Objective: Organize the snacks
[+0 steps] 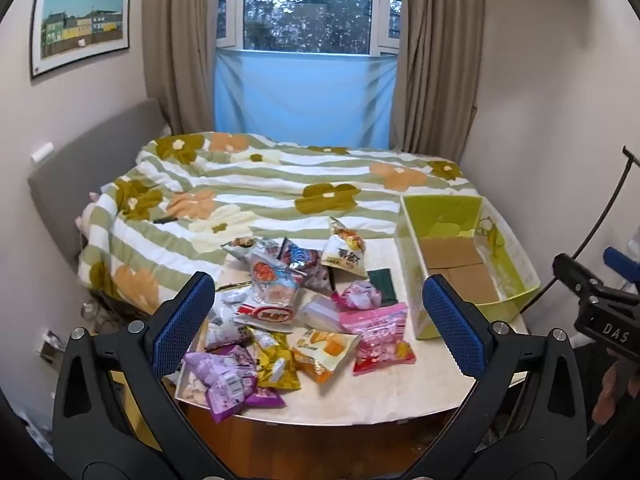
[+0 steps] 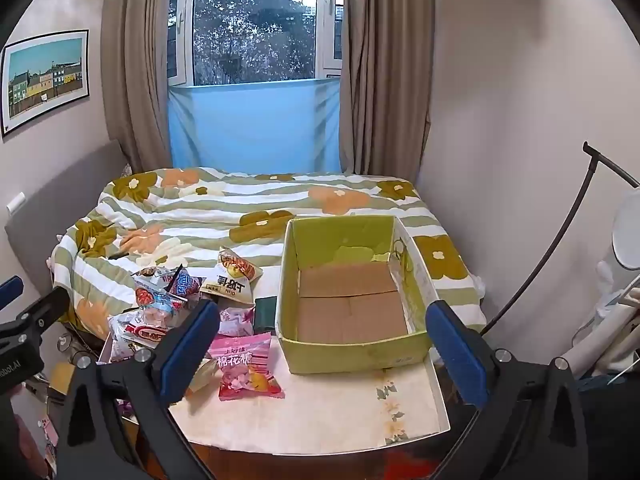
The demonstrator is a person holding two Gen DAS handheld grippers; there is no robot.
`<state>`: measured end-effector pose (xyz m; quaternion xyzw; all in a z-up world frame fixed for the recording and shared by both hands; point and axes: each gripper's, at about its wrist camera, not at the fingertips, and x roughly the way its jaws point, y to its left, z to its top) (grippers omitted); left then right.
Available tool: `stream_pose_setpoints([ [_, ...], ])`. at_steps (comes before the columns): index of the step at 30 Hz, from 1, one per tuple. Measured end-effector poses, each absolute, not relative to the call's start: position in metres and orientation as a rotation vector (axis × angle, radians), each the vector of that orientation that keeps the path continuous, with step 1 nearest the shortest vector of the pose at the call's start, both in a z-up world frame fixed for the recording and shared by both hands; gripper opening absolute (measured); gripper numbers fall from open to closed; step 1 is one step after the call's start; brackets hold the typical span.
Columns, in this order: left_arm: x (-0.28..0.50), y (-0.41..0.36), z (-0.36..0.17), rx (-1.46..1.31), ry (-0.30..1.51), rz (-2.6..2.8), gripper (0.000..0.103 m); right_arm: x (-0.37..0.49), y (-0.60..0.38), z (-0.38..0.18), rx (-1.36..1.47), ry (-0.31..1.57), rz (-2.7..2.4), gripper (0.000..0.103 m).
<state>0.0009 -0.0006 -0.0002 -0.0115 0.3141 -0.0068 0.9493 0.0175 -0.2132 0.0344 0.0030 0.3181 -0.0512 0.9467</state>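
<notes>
None of the snack packets (image 1: 296, 312) sits in the green cardboard box (image 2: 352, 350) yet; they lie heaped on the table (image 2: 320, 416), left of it. Left gripper (image 1: 320, 320) and right gripper (image 2: 320, 344) both gape, holding nothing.

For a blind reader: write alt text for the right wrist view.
Open right tongs frame an empty green cardboard box on a pale table at the foot of a flower-patterned bed. Left of the box lies a heap of snack packets, a pink marshmallow bag nearest.
</notes>
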Motion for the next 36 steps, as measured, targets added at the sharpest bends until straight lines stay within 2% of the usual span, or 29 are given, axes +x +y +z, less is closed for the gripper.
stream_pose_setpoints([
  [15,-0.018,-0.009,0.014,0.016,0.547,-0.006,0.102,0.007,-0.218,0.036,0.032,0.629,-0.098,0.103],
  [36,-0.01,-0.008,0.012,0.006,0.563,-0.022,0.102,0.013,-0.218,0.033,0.028,0.638,-0.103,0.103],
])
